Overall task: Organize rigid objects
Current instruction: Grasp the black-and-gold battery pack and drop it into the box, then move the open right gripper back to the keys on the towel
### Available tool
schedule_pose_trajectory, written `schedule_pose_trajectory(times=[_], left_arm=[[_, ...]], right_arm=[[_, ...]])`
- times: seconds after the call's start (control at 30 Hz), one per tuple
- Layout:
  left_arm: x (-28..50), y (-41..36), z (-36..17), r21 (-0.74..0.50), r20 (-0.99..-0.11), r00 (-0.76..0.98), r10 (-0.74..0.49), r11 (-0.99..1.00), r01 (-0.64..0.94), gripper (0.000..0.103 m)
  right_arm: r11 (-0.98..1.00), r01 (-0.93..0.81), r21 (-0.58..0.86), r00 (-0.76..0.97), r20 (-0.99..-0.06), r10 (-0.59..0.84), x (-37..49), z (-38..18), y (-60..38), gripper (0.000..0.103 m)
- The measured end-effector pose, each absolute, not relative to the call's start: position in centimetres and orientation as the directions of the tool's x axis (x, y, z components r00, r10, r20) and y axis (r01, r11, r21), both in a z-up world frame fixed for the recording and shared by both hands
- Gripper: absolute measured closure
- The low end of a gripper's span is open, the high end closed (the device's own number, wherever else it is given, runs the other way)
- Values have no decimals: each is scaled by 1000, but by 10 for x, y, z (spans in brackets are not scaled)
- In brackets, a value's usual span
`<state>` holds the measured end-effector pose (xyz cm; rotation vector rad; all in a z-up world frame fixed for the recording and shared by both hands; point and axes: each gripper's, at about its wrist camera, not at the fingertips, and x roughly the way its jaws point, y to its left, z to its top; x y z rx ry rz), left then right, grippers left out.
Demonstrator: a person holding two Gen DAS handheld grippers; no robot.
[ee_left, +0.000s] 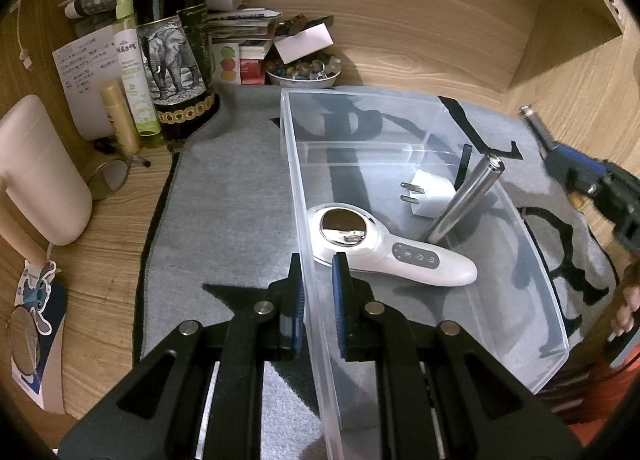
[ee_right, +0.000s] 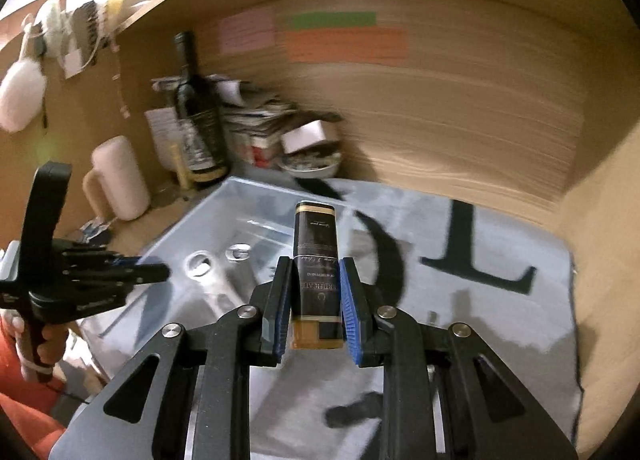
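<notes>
Steadying a clear plastic bin [ee_left: 420, 132] on the grey mat [ee_left: 224, 196], the left gripper [ee_left: 318, 280] has its fingers clamped on the near wall, likely to stop it sliding. Inside lie a white handheld device [ee_left: 384, 248], a charger plug [ee_left: 428, 192] and a metal cylinder [ee_left: 464, 200]. The right gripper [ee_right: 316, 296] carries a small dark bottle [ee_right: 316, 244], fingers clamped on its sides, above the mat beside the bin.

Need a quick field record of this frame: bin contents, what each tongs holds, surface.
surface: grey mat on wooden desk
bin: clear plastic bin, on the mat
bin contents: white handheld device, white plug adapter, metal cylinder leaning against the wall
left tongs: shut on the bin's near wall
right tongs: shut on a dark slim box, over the mat beside the bin
</notes>
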<state>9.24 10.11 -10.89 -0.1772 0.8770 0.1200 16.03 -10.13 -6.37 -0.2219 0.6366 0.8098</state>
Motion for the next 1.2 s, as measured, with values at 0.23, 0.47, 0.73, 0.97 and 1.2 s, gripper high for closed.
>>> schedule_pose_trajectory(times=[0.23,0.47,0.73,0.97,1.2], left_arm=[[90,103,-107,-122,-764,645,15,978,-167,91],[89,104,-107,-126,-762,648,9,979,-162,91],[90,103,-107,-124,-762,647,10,979,-160,91],[90,103,-107,-120,-763,646,12,980,-160,91],[91,102,-107,-112,-766,642,17,981,-160,91]], right_arm=[[621,-782,49,438,-664,605,156,-86,-65,83],[582,-812,47,394,-693,604,152,-96,-47,83],[568,-822,44,361,-730,580,150,-102,-39,83],[590,-806,35,391,-717,577,151,-94,-50,75],[665,-747,9,495,-659,565,155,-71,-81,61]])
